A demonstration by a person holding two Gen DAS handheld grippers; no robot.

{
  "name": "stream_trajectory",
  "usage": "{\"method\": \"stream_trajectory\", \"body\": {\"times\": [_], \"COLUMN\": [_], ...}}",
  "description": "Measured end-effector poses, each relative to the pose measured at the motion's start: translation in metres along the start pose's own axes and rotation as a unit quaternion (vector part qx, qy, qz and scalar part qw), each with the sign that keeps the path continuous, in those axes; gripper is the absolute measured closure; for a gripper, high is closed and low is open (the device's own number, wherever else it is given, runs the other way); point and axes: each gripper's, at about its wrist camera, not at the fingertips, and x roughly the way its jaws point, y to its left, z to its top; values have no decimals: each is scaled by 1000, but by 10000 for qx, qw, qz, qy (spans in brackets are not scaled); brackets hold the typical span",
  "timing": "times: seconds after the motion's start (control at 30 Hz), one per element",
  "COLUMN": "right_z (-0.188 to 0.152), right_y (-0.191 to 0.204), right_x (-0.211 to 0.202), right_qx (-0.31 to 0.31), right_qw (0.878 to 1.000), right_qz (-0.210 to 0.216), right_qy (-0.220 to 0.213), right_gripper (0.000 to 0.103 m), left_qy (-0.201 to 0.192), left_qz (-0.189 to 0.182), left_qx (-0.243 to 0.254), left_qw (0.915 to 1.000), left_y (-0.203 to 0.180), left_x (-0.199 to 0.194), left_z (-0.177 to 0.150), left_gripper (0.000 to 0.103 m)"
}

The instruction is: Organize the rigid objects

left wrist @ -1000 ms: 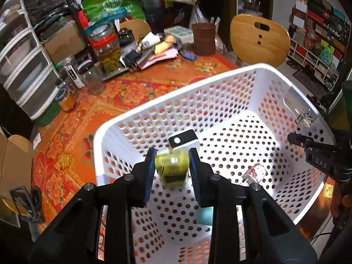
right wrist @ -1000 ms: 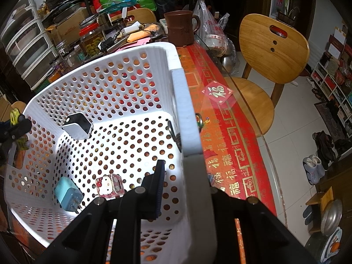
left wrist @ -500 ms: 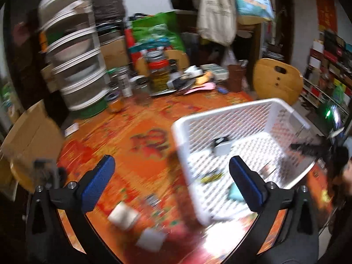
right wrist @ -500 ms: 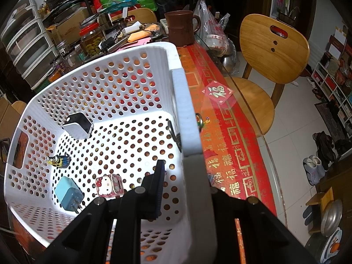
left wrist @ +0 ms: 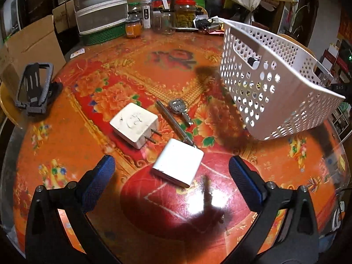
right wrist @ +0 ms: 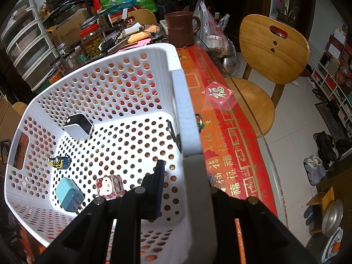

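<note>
My left gripper [left wrist: 171, 171] is open and empty, low over the table, its blue pads either side of a flat white power adapter [left wrist: 178, 165]. Beyond it lie a white plug charger [left wrist: 134, 124], a thin metal pen [left wrist: 173, 122] and a silver key [left wrist: 179, 109]. The white perforated basket [left wrist: 275, 83] stands tilted at the right. My right gripper [right wrist: 182, 176] is shut on the basket's wall [right wrist: 184, 114]. Inside lie a black-and-white charger [right wrist: 78, 127], a yellow toy [right wrist: 58, 161], a blue charger [right wrist: 69, 194] and a Hello Kitty item [right wrist: 110, 187].
A black phone stand [left wrist: 33, 88] sits at the table's left edge. Jars [left wrist: 184, 14], stacked drawers [left wrist: 101, 6] and clutter line the far side. A brown mug [right wrist: 181, 28] and a wooden chair [right wrist: 270, 52] are beyond the basket.
My left gripper let the yellow toy go into the basket, opened, and swung left and down to the white adapters on the table. The right gripper has kept hold of the basket wall.
</note>
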Motion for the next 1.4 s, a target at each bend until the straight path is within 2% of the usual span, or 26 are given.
{"method": "stream_trajectory", "body": {"times": [0.23,0.33,0.4,0.47,0.53,0.57,0.77,1.07,1.4], "right_z": [1,1,1,1,1,1,1,1,1], "right_y": [-1,-1,-1,-1,-1,-1,-1,-1,-1], "right_x": [0,-1,-1,0,-1,0,0,0,0], "right_qx": [2,-3,0,2,-1,0,0,4,0], "right_qw": [10000,10000,10000,10000,10000,10000,10000,10000,10000], "right_qz": [5,2,5,4,2,2,3,3,4], "right_qy": [5,7,1,4,3,3,3,0,1], "right_gripper": [83,83,83,83,83,83,83,83,83], "left_qy": [176,256,343,383,359,333,218,-407,-788], "left_qz": [34,95,133,72,61,52,60,118,325], "left_qx": [67,92,103,69,48,66,150,132,-74], "left_qw": [9998,9996,9993,9992,9993,9994,9996,9990,9963], "left_y": [-10,-11,-11,-11,-10,-10,-15,-7,22], "left_x": [22,29,32,35,34,33,27,-13,-46], "left_z": [3,2,2,0,0,0,-4,-1,35], "left_gripper": [3,10,24,30,40,50,53,55,56]}}
